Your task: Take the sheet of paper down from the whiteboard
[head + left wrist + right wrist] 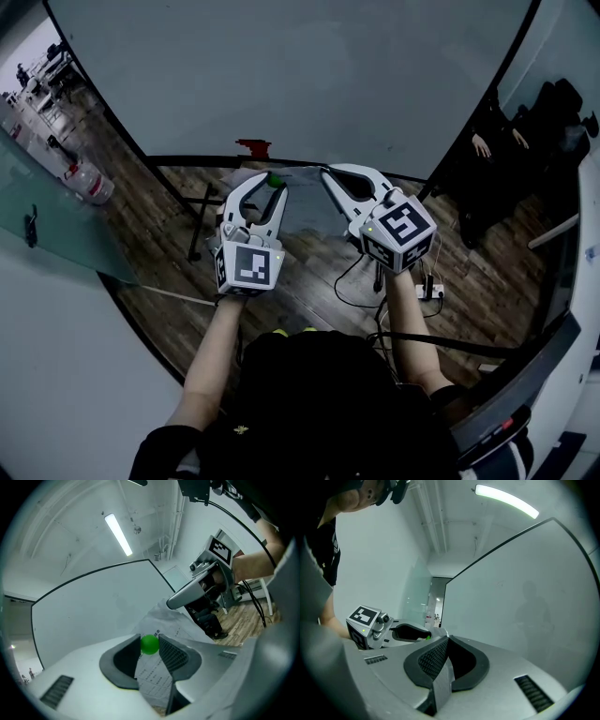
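Only the left gripper view shows print on the sheet of paper [152, 679] — the left gripper [150, 641] clamps a green ball [149, 645]. The right gripper [446, 644] pinches the sheet's edge.

1. The floor [309, 281] is dark wood plank, running under the whiteboard [309, 75] and out to both sides.
2. A black stand leg [197, 230] of the whiteboard rests on the planks at the left; a thin pale bar [173, 295] lies flat on the floor near it.
3. A white power strip [433, 292] lies on the floor at the right; black cables [352, 272] loop across the planks just beside it.
4. A clear container [89, 183] with red on it stands on the floor at the far left, near a glass partition [56, 225].
5. The whiteboard stands upright; a small red patch [253, 147] sits at its lower edge; what it is cannot be told.
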Demonstrator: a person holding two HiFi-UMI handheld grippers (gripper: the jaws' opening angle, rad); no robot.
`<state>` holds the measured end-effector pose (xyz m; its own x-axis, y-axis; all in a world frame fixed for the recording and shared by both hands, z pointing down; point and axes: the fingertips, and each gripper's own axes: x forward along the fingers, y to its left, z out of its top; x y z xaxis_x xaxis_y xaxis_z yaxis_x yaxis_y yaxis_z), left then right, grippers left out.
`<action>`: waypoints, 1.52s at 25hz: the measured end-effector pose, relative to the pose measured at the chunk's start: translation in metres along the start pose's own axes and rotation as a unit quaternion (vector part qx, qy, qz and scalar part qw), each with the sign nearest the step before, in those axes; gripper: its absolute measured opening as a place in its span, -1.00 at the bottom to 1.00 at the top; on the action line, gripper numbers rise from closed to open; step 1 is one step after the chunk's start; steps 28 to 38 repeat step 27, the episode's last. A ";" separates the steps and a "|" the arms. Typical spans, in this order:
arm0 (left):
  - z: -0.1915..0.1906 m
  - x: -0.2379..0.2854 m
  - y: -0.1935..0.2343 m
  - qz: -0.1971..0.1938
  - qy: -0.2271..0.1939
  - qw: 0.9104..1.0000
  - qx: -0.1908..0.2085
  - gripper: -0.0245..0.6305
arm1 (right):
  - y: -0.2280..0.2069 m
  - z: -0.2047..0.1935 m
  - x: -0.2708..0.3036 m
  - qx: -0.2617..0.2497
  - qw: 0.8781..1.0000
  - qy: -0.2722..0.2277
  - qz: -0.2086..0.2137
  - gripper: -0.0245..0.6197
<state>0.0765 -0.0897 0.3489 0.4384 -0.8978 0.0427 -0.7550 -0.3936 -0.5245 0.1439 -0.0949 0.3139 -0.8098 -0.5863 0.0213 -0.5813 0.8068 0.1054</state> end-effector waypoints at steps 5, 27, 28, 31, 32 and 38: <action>-0.004 -0.003 0.004 -0.005 -0.001 1.000 0.000 -0.52 | 0.007 -0.006 0.006 -0.004 1.000 0.009 0.001 -0.93; 0.000 0.008 0.010 -0.005 -0.002 1.000 0.007 -0.52 | -0.001 -0.002 0.009 -0.006 1.000 0.006 0.005 -0.93; 0.000 0.008 0.010 -0.005 -0.002 1.000 0.007 -0.52 | -0.001 -0.002 0.009 -0.006 1.000 0.006 0.005 -0.93; 0.000 0.008 0.010 -0.005 -0.002 1.000 0.007 -0.52 | -0.001 -0.002 0.009 -0.006 1.000 0.006 0.005 -0.93; 0.000 0.008 0.010 -0.005 -0.002 1.000 0.007 -0.52 | -0.001 -0.002 0.009 -0.006 1.000 0.006 0.005 -0.93; 0.000 0.008 0.010 -0.005 -0.002 1.000 0.007 -0.52 | -0.001 -0.002 0.009 -0.006 1.000 0.006 0.005 -0.93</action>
